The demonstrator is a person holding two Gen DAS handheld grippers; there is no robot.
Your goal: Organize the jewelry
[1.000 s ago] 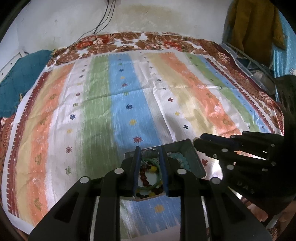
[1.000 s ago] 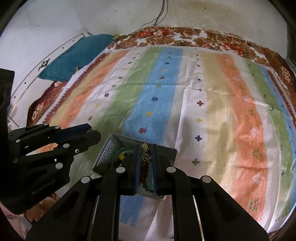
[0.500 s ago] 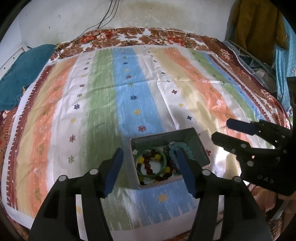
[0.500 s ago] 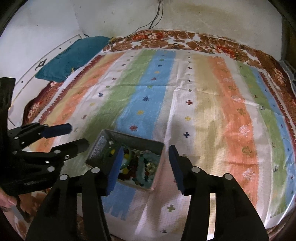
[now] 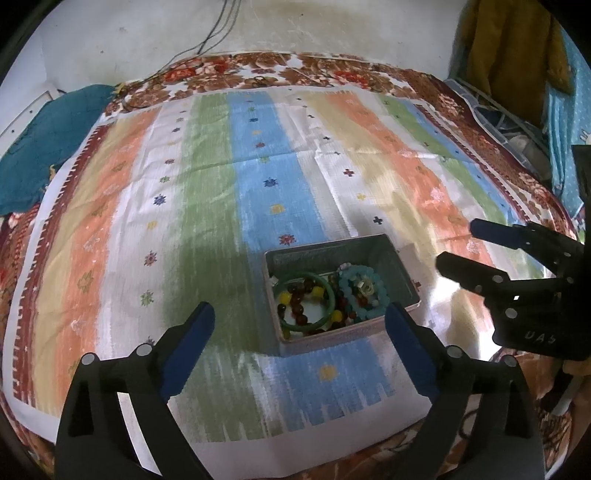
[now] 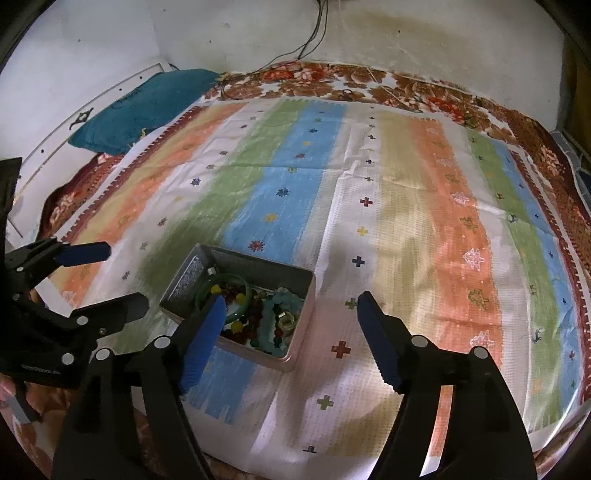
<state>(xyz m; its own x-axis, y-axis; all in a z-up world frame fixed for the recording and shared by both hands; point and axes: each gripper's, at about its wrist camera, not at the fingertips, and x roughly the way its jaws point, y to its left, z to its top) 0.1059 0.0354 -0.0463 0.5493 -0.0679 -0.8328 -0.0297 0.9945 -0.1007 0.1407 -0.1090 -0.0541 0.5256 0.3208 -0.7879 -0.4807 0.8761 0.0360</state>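
Observation:
An open grey metal tin [image 5: 369,247] sits on the striped cloth near its front edge. Inside lie a green bangle [image 5: 325,286], a light-blue bead bracelet [image 5: 373,314] and a dark red and yellow bead bracelet [image 5: 295,299]. My left gripper [image 5: 299,310] hovers above the tin's near side, its jaws opening wide and holding nothing. To the tin's right, my right gripper [image 5: 460,243] also has its jaws opening and empty. In the right wrist view the tin [image 6: 236,258] lies past the right gripper [image 6: 291,298], slightly left. There the left gripper [image 6: 125,275] is at the left.
The striped cloth [image 5: 258,177] covers a floral bedspread [image 5: 295,70] against a white wall. A teal pillow [image 6: 140,107] lies at the back left and cables [image 6: 314,33] hang down the wall. A yellow garment [image 5: 513,44] and a crate [image 5: 509,125] are at the right.
Both grippers went from nearly shut over the tin to wide open and drew back a little. The jewelry now lies uncovered in the tin.

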